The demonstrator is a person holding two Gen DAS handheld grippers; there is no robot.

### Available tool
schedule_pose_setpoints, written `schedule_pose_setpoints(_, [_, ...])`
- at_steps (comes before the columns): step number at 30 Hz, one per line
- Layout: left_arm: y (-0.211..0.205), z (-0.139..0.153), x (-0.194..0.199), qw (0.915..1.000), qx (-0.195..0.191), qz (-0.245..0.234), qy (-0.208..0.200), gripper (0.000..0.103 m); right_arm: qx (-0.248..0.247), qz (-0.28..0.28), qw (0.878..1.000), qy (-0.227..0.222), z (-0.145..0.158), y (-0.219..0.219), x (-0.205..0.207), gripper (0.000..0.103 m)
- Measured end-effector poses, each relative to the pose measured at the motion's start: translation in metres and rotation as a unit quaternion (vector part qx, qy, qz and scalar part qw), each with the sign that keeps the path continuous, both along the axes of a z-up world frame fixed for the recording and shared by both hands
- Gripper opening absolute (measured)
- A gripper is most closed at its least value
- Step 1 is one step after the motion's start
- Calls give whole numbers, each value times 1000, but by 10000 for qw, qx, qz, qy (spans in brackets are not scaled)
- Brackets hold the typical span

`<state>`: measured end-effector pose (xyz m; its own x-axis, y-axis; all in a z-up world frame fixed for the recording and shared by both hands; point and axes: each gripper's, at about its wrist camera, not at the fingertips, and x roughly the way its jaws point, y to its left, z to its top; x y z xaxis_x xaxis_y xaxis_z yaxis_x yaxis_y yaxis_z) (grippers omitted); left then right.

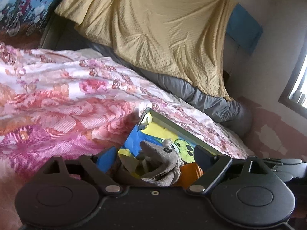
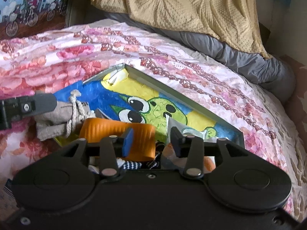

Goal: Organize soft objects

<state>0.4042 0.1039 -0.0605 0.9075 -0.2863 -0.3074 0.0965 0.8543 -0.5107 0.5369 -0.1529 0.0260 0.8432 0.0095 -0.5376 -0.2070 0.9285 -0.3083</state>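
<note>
Both claws are over the painted box on the bed. Left claw (image 1: 153, 157) has its fingers spread wide in its own view, with a grey fabric pouch (image 1: 159, 164) lying between them; in the right wrist view one dark finger (image 2: 44, 100) rests against the pouch's (image 2: 57, 120) upper end, near its knotted white cord (image 2: 73, 111). Whether the fabric is actually pinched I cannot tell, since the fingers look too far apart for a firm hold. Right claw (image 2: 151, 141) is open and holds nothing, hovering just above an orange ribbed roll (image 2: 142, 134) inside the box.

Around them, the box (image 2: 172, 88) has a grey rim and a floor painted with a green cartoon creature on blue and yellow. More soft items crowd its near end: a dotted black-and-white fabric (image 2: 134, 165) and something orange and plush (image 2: 208, 163), mostly hidden by the claw. The pouch straddles the box's left edge, part on the floral bedspread (image 2: 191, 63). Beyond lie a grey duvet (image 2: 239, 57) and a yellow blanket (image 2: 182, 5).

The main risk, as I judge it, is the pouch sliding outward onto the bedspread if the left claw closes on only a loose fold or the cord. The right claw could also snag neighbouring fabric when it closes on the roll.
</note>
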Motion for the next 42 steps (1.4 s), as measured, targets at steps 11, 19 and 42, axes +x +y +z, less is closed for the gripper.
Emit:
schedule_pose_setpoints(11, [-5,8,-15,9990,158,-19,-406,102,588,-22,9965,-596,22,-19,-34,70])
schedule_pose_setpoints(19, [-7,9,-19,9987,224,-43,-462,102,727,-73,9920,-1029,34,-26,-55,99])
schedule_pose_setpoints(42, [-27,35,-56,9949,579,4,-825,102,1270,-360,9808,-1435,52,-68,-132,102])
